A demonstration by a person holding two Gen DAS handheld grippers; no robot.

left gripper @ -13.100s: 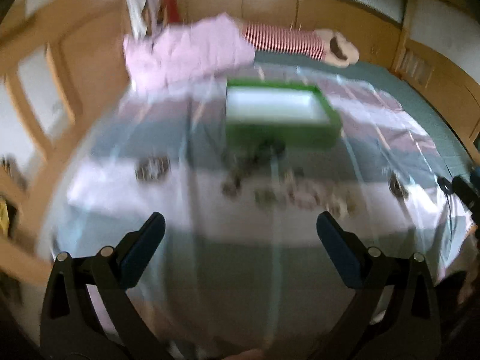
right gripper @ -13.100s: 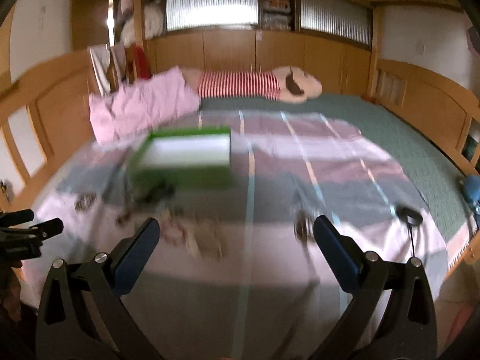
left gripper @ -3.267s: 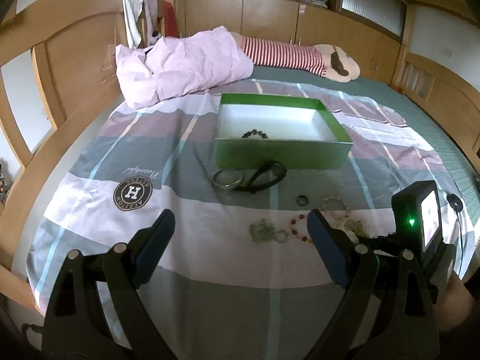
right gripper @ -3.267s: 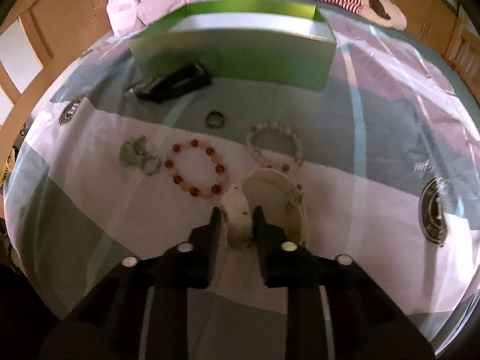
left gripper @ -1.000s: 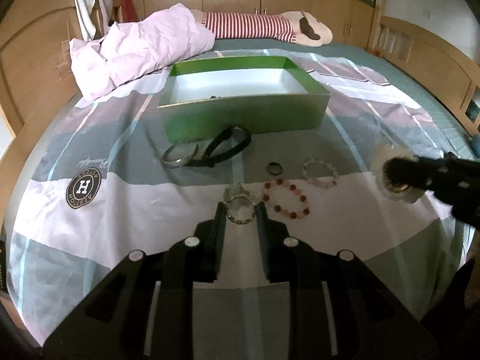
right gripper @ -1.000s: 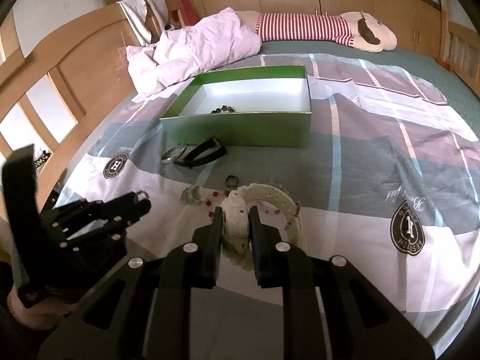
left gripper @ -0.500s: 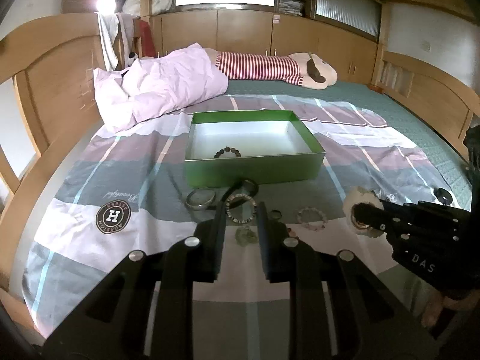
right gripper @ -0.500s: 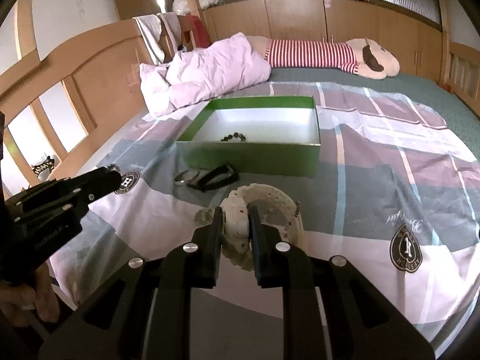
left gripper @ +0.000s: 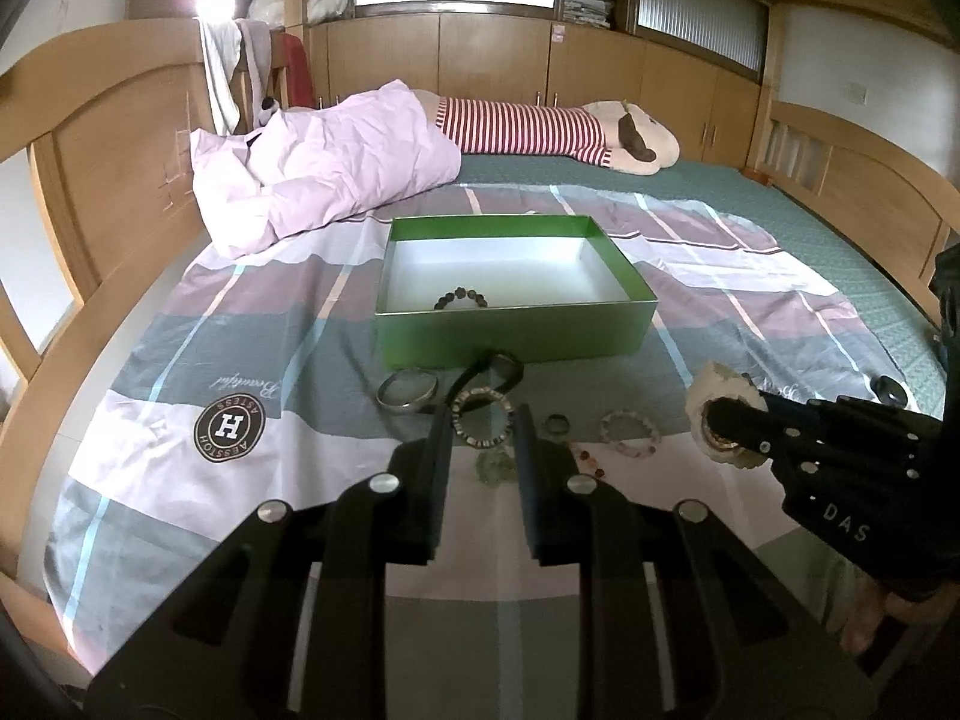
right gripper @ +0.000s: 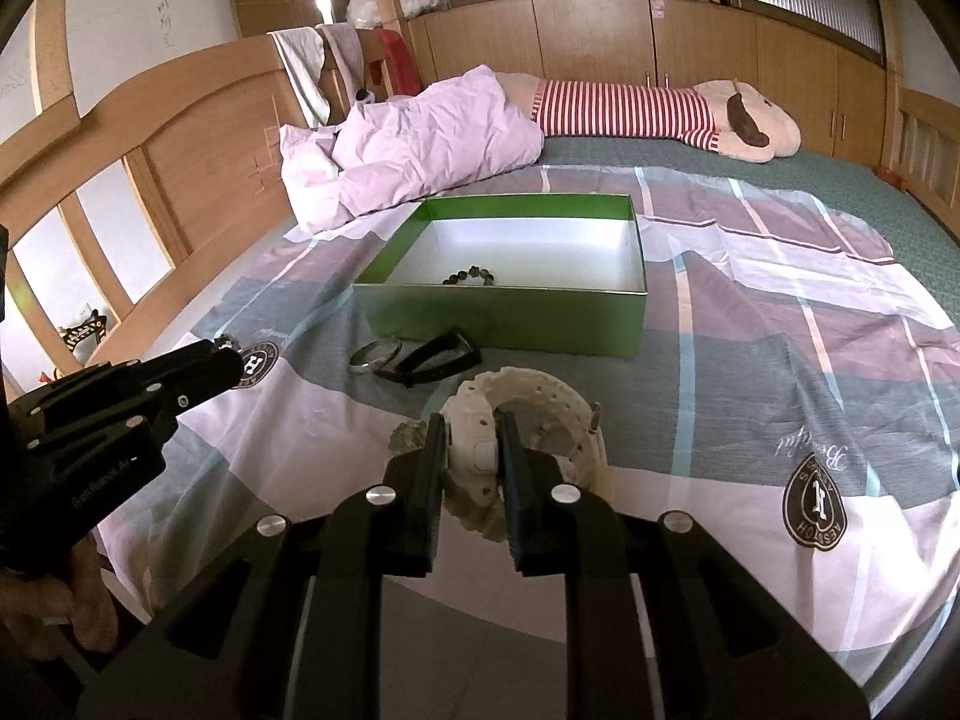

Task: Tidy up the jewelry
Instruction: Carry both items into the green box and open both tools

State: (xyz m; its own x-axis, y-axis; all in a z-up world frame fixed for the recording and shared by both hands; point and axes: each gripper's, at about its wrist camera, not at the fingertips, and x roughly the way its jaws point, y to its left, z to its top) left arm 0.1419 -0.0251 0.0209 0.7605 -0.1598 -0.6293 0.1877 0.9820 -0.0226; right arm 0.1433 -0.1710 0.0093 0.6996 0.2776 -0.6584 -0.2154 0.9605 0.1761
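My left gripper [left gripper: 483,420] is shut on a beaded bracelet [left gripper: 483,401] and holds it above the bedspread. My right gripper [right gripper: 471,426] is shut on a cream watch [right gripper: 528,402], also lifted; it shows in the left wrist view [left gripper: 720,387]. The green box [left gripper: 516,336] with a white inside sits ahead and holds a dark bead bracelet [left gripper: 461,298]. On the bedspread before it lie a silver bangle [left gripper: 408,390], a black band [right gripper: 432,354], a small ring [left gripper: 557,422], a pale bead bracelet [left gripper: 629,426] and a greenish piece [left gripper: 493,468].
A pink quilt [left gripper: 324,174] and a striped plush toy [left gripper: 540,129] lie behind the box. Wooden bed rails [left gripper: 90,138] run along the left and right sides. A small black object [left gripper: 892,387] lies near the right edge of the bedspread.
Both grippers have risen a little and pulled back with their pieces still held. The box looks slightly farther off.
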